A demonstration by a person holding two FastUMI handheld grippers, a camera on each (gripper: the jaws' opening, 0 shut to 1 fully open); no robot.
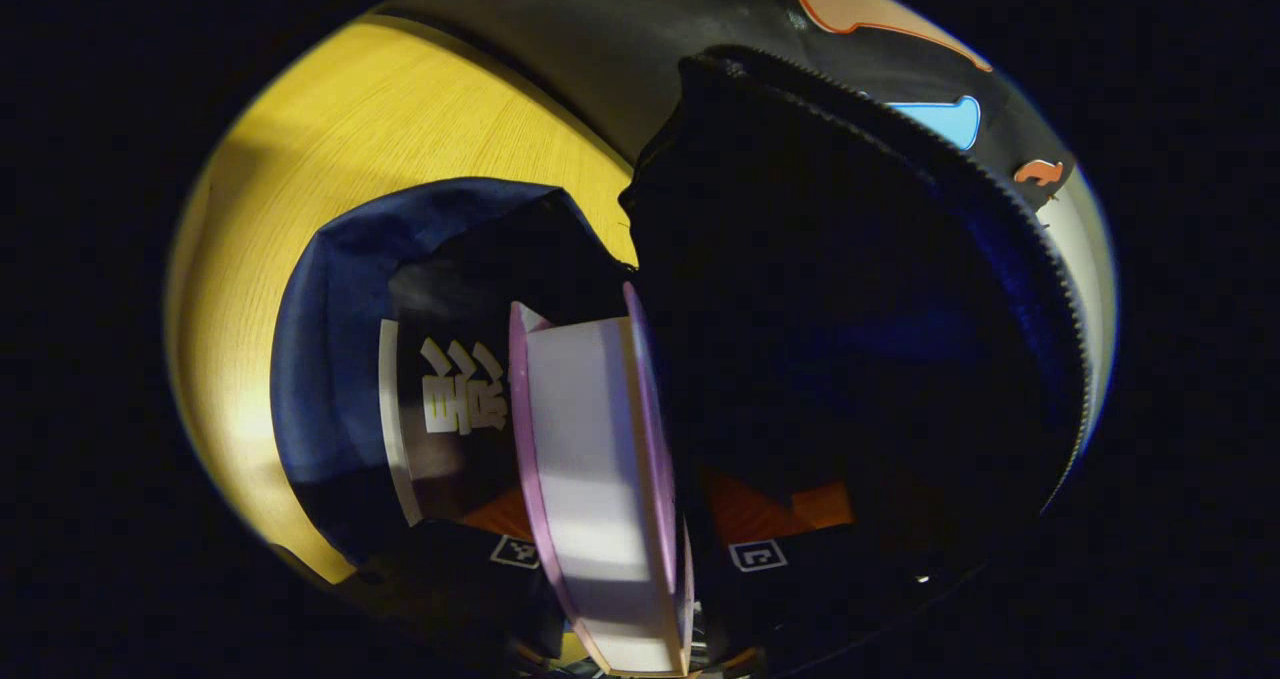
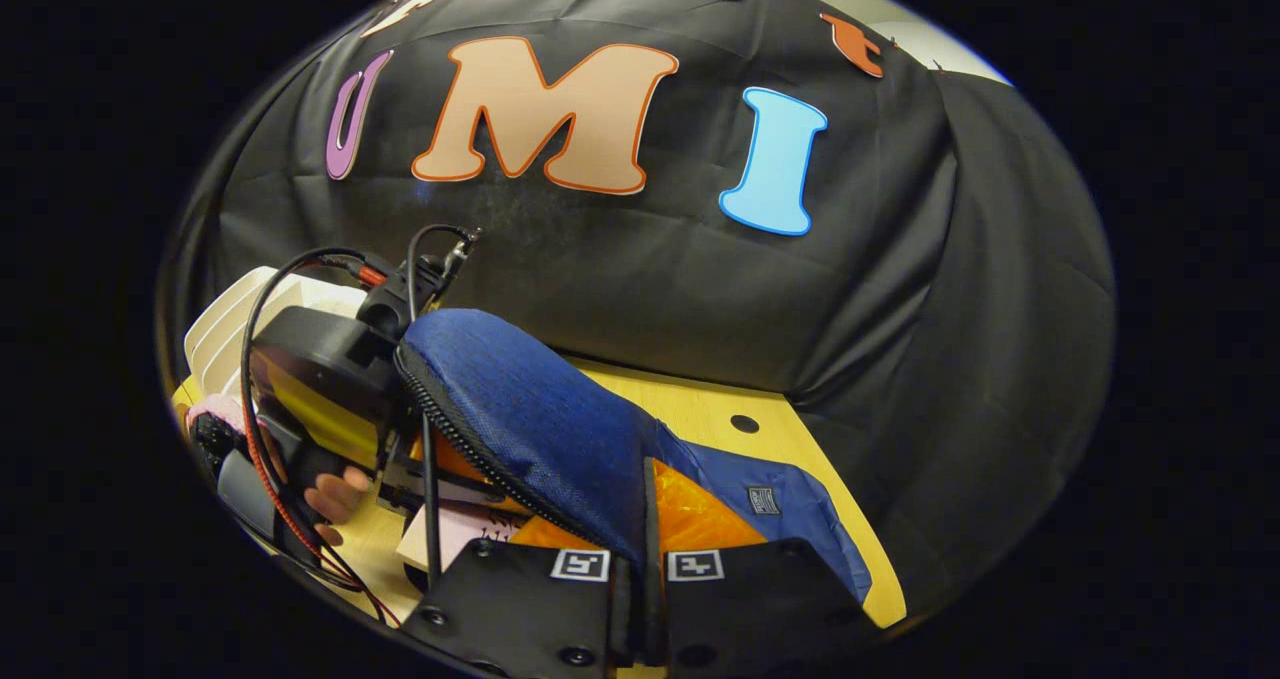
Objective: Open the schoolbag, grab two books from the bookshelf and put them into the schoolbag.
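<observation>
In the left gripper view, my left gripper point(image 1: 635, 599) is shut on a pink-covered book point(image 1: 600, 459), white page edges up, held down into the open blue schoolbag point(image 1: 320, 319). A dark book with white lettering point(image 1: 445, 399) stands inside the bag to its left. The bag's flap point(image 1: 850, 289) with its zipper rises on the right. In the right gripper view, my right gripper point(image 2: 645, 584) is shut on the edge of the blue flap point(image 2: 540, 409) and holds it up. The left gripper point(image 2: 320, 369), in a hand, reaches under the flap with the pink book point(image 2: 455, 534).
A white bookshelf point(image 2: 225, 324) stands behind the left gripper at the far left. The bag lies on a yellow wooden table point(image 1: 380, 129), which has a small hole point(image 2: 744, 424) near the cloth wall. Cables point(image 2: 265, 459) loop off the left gripper.
</observation>
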